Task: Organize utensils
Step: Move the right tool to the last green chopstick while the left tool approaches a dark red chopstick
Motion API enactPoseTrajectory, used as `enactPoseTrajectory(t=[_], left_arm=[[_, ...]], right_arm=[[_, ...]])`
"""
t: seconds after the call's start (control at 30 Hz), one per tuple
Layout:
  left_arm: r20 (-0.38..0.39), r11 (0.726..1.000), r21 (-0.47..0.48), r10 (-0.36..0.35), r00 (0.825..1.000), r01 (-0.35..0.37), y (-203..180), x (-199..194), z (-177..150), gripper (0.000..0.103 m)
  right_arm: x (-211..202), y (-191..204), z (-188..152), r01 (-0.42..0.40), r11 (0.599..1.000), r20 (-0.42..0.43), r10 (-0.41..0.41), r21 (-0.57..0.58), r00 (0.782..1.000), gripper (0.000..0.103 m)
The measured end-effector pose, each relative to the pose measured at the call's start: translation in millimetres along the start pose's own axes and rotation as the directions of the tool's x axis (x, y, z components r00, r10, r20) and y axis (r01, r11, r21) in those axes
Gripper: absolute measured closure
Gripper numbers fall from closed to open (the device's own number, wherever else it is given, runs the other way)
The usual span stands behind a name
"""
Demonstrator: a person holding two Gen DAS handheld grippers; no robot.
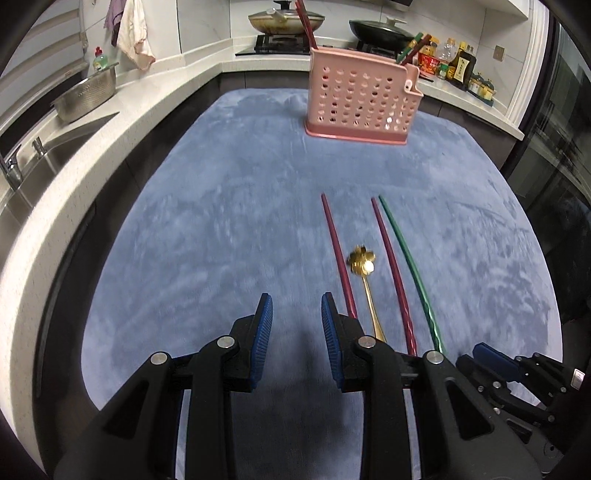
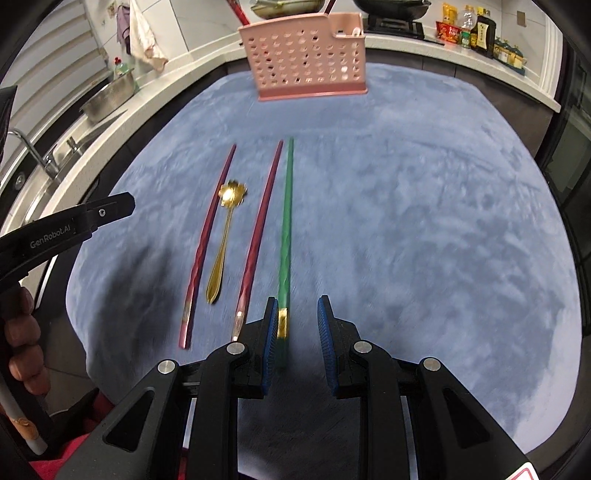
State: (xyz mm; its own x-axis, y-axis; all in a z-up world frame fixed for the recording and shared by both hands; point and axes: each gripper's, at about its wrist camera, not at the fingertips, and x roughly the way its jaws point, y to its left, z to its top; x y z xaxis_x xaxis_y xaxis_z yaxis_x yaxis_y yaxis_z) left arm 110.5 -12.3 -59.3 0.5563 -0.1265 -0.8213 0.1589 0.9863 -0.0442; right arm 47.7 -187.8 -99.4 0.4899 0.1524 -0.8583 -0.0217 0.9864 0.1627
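On the blue mat lie two red chopsticks [image 1: 338,253] [image 1: 393,271], a green chopstick [image 1: 408,266] and a gold flower-bowl spoon [image 1: 364,267]. They also show in the right wrist view: red chopsticks [image 2: 208,240] [image 2: 258,232], green chopstick [image 2: 286,229], spoon [image 2: 223,236]. A pink perforated utensil holder [image 1: 360,101] [image 2: 306,59] stands at the mat's far side with chopsticks in it. My left gripper [image 1: 297,314] is open and empty, just left of the utensils. My right gripper [image 2: 297,314] is open, the green chopstick's near end lying by its left finger.
The mat [image 1: 221,221] covers a table. A counter with a sink [image 1: 40,158] and a steel colander [image 1: 86,96] runs along the left. A stove with pans [image 1: 284,20] and sauce bottles [image 1: 458,62] line the back. The left gripper's body [image 2: 66,225] shows at the right view's left edge.
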Motion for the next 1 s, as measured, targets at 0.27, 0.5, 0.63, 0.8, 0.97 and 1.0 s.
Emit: enactPoseTrajectory(t=[0.27, 0.5, 0.63, 0.8, 0.97, 1.0], left_arm=[[-0.049, 1.000, 0.016, -0.022, 0.999, 0.022, -5, 8, -17, 0.077], [-0.078, 0.999, 0.031, -0.032, 0.996, 0.035, -11, 12, -26, 0.062], [-0.101, 0.998, 0.045, -0.043, 0.994, 0.048, -15, 15, -31, 0.057], [-0.122, 0.996, 0.064, -0.052, 0.991, 0.061, -20, 19, -35, 0.046], [-0.142, 0.995, 0.077, -0.058, 0.988, 0.070, -24, 23, -37, 0.046], [-0.147, 0.995, 0.076, -0.059, 0.987, 0.071, -24, 24, -38, 0.046]], right_arm=[[4, 4, -5, -0.009, 1.000, -0.019, 0.009, -0.014, 1.000, 0.081], [11, 5, -7, -0.008, 1.000, -0.037, 0.007, -0.021, 0.999, 0.082], [15, 6, -8, -0.005, 1.000, -0.047, 0.004, -0.020, 0.999, 0.082], [20, 5, -10, 0.007, 1.000, -0.064, -0.008, -0.019, 0.998, 0.090], [22, 3, -10, 0.020, 1.000, -0.064, -0.021, -0.012, 0.998, 0.096], [21, 3, -10, 0.023, 1.000, -0.062, -0.024, -0.010, 0.998, 0.096]])
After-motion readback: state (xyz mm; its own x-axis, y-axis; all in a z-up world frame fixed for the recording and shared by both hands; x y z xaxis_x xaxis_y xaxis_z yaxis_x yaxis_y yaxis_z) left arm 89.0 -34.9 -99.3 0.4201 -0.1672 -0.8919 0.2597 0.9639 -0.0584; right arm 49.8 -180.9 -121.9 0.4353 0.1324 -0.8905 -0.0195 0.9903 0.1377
